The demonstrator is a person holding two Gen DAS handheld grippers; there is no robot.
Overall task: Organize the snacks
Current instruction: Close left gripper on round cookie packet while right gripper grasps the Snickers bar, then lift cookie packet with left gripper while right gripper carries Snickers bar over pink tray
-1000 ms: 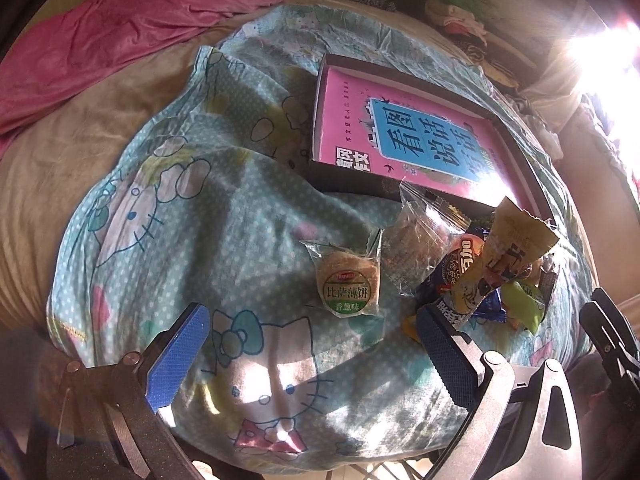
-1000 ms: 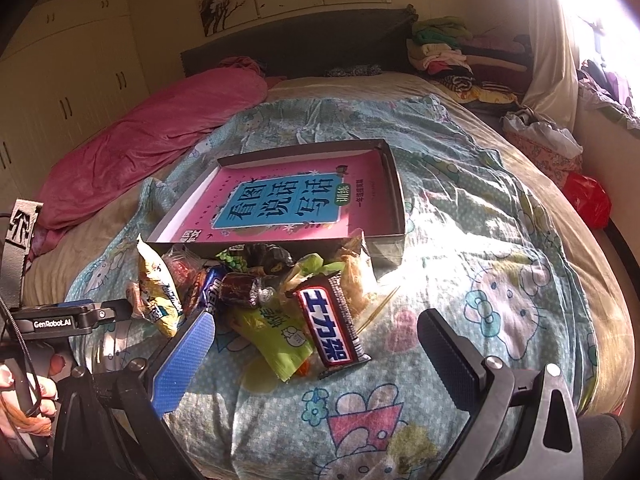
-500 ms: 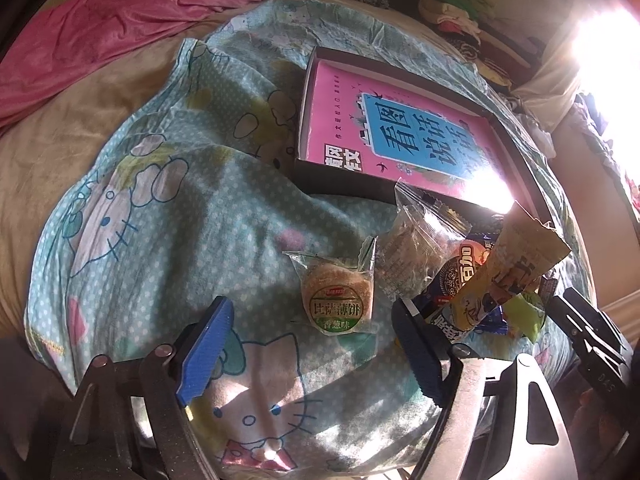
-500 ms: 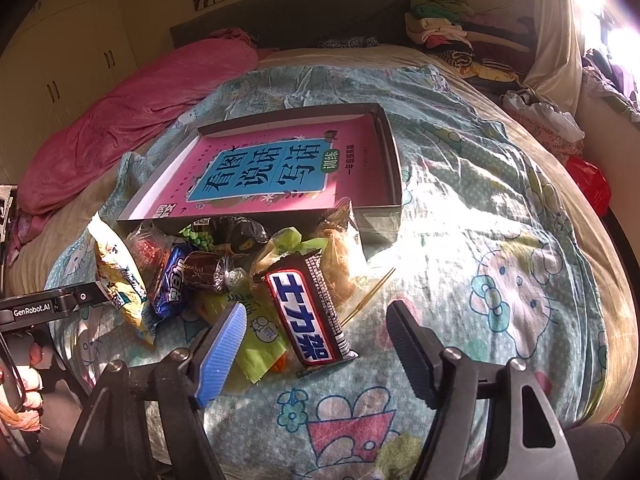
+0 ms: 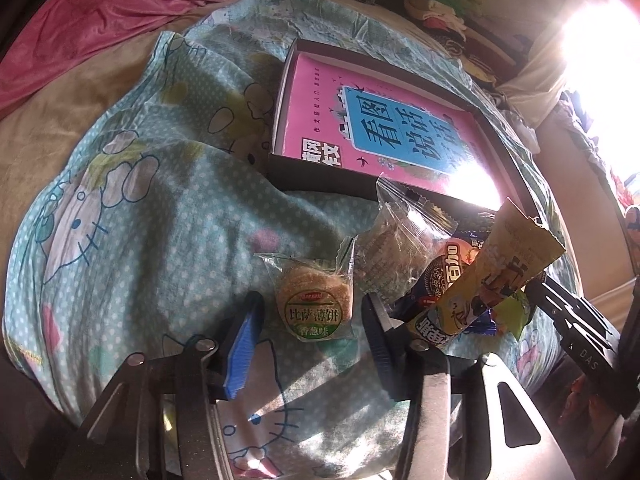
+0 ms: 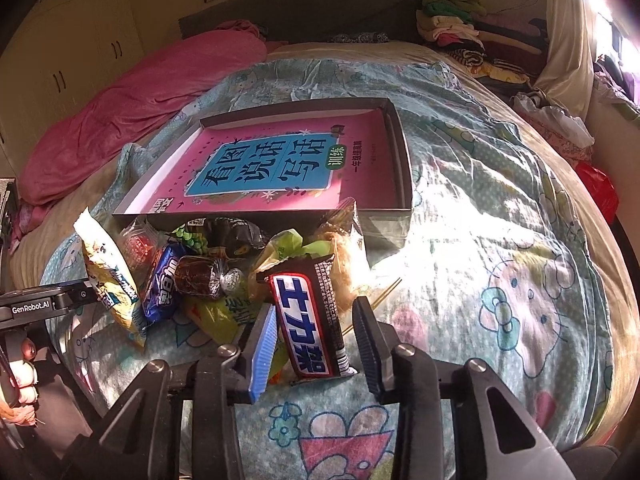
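Pink-lined tray (image 6: 402, 152) w/ no snacks; pile at its near edge. Left gripper (image 5: 314, 322) fingers apart round biscuit pack (image 5: 314, 306), right gripper (image 6: 316, 334) fingers apart round choc bar (image 6: 306, 320).

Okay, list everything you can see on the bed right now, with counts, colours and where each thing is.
Round cracker pack: one, clear wrap with green label, between the left gripper's fingers.
Chocolate bar: one, dark wrapper with blue-and-white label, between the right gripper's fingers.
Snack pile: several mixed packets, yellow, blue, green, brown, in front of the box.
Box: one, dark, shallow, mid-bed.
Book: one, pink with blue panel, inside the box.
Bedsheet: one, teal cartoon print, under everything.
Blanket: one, pink, far left.
Clothes stack: folded, mixed colours, by the headboard.
Left gripper: open.
Right gripper: open.
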